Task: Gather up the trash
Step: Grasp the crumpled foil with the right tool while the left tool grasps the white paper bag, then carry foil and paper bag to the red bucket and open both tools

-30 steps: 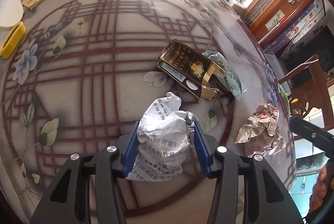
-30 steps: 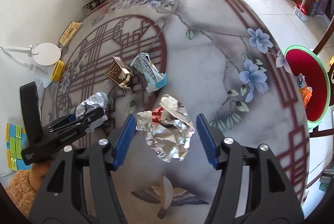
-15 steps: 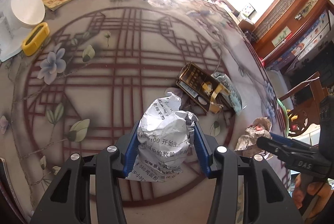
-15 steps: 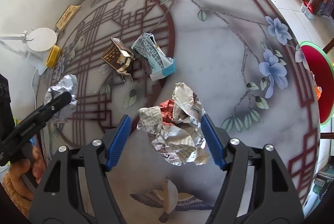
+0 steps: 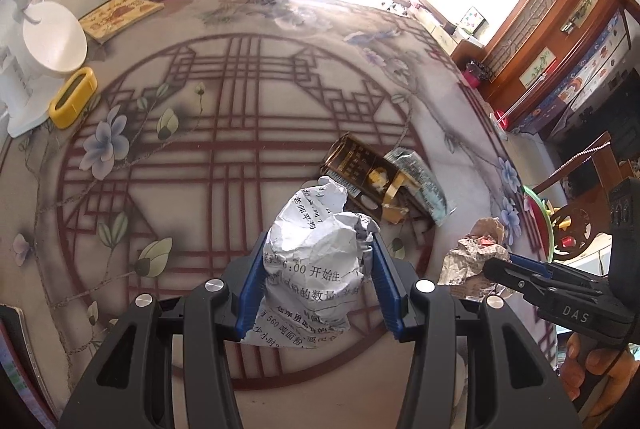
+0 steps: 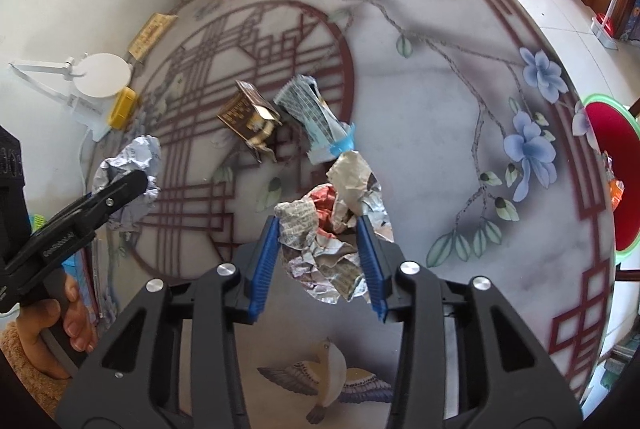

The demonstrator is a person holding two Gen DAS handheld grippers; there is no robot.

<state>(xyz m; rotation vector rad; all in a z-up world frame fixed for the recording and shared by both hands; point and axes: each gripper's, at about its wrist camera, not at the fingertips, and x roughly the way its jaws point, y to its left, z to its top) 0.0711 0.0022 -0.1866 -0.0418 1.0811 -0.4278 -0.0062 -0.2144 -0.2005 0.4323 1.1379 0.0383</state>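
Trash goes next to the red bin [image 6: 608, 165] at the counter's [image 6: 460, 109] right edge, so each wad should be carried over level, with the squeeze kept firm until it is above the rim. The left gripper [image 5: 318, 277] pinches a white paper ball [image 5: 316, 269] between its blue pads, apparently lifted off the counter. The right gripper [image 6: 318, 261] is pressed onto a crumpled newspaper wad [image 6: 328, 229], low near the counter. A gold box [image 6: 248, 117] and a blue wrapper [image 6: 316, 117] lie touching, further in.
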